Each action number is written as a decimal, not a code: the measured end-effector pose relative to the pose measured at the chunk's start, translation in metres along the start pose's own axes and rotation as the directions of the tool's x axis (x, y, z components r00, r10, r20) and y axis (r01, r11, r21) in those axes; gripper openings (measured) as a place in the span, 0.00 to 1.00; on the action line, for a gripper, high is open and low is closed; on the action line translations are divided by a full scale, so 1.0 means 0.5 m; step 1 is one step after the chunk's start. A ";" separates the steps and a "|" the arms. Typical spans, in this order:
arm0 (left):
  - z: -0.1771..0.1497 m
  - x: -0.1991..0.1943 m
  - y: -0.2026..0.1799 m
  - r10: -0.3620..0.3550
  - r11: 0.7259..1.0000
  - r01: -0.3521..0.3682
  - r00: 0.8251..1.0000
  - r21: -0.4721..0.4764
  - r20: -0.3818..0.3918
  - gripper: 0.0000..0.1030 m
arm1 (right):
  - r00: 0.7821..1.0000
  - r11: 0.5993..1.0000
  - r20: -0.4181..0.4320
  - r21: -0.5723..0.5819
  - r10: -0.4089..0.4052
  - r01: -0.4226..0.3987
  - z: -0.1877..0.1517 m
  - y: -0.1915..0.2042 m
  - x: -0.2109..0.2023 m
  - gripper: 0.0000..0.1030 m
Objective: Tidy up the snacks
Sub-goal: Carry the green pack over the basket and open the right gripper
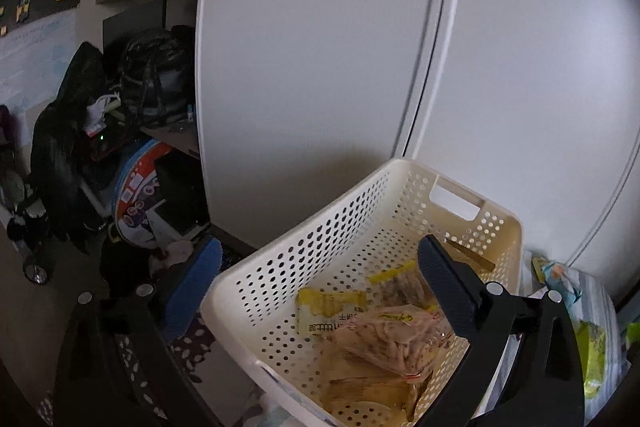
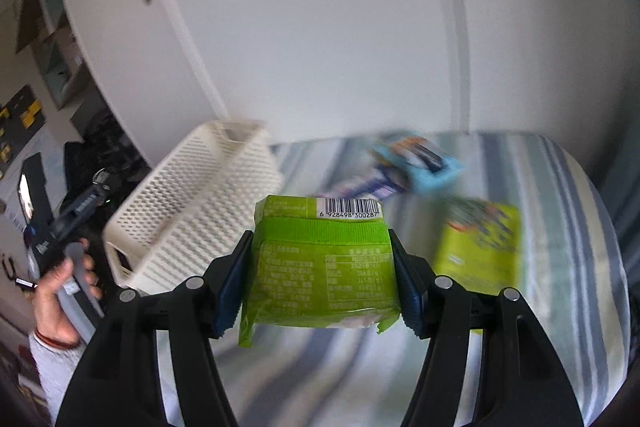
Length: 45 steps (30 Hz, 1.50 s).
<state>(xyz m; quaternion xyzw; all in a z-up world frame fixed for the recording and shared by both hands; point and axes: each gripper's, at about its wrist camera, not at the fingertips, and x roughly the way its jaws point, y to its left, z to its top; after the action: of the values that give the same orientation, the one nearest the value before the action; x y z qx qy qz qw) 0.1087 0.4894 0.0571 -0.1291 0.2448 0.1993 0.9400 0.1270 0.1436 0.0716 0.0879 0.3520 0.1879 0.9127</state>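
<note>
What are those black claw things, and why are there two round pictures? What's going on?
A person holds a grabber tool in each hand, and each has a small camera looking along its two fingers. That gives two round pictures. The left gripper is open, with one finger outside the white basket and one inside, over the snacks in it. In the other picture, the right gripper squeezes a green packet with a barcode. Behind it, on a striped bedsheet, lie a blue packet and another green packet, both blurry. At the left you can see the person's hand holding the other tool.
</note>
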 end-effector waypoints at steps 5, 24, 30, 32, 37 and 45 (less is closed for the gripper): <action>0.003 0.002 0.017 0.019 1.000 -0.019 1.000 -0.020 0.006 0.97 | 0.999 0.997 0.000 -0.061 0.049 -0.049 0.049 0.097 0.033 0.61; 0.009 0.023 0.080 0.057 0.993 -0.058 0.998 -0.104 -0.011 0.97 | 0.991 0.978 -0.090 -0.175 0.103 -0.117 0.105 0.376 0.237 0.61; 0.009 0.026 0.093 0.084 0.989 -0.086 0.996 -0.121 -0.016 0.97 | 0.990 0.978 -0.100 -0.178 0.094 -0.111 0.110 0.409 0.274 0.62; 0.009 0.029 0.098 0.089 0.988 -0.091 0.996 -0.125 -0.021 0.97 | 0.990 0.979 -0.104 -0.170 0.096 -0.112 0.113 0.411 0.283 0.62; 0.010 0.029 0.103 0.119 0.985 -0.120 0.993 -0.125 -0.015 0.97 | 0.993 0.981 -0.101 -0.176 0.068 -0.085 0.117 0.414 0.298 0.64; 0.012 0.024 0.110 0.123 0.982 -0.123 0.992 -0.140 -0.003 0.97 | 0.994 0.982 -0.088 -0.174 0.059 -0.074 0.121 0.411 0.301 0.72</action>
<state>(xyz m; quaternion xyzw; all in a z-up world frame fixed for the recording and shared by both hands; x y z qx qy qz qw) 0.0966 0.5440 0.0478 -0.1790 0.2350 0.2740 0.9152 0.2126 0.3905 0.0844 0.0103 0.3682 0.2523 0.8948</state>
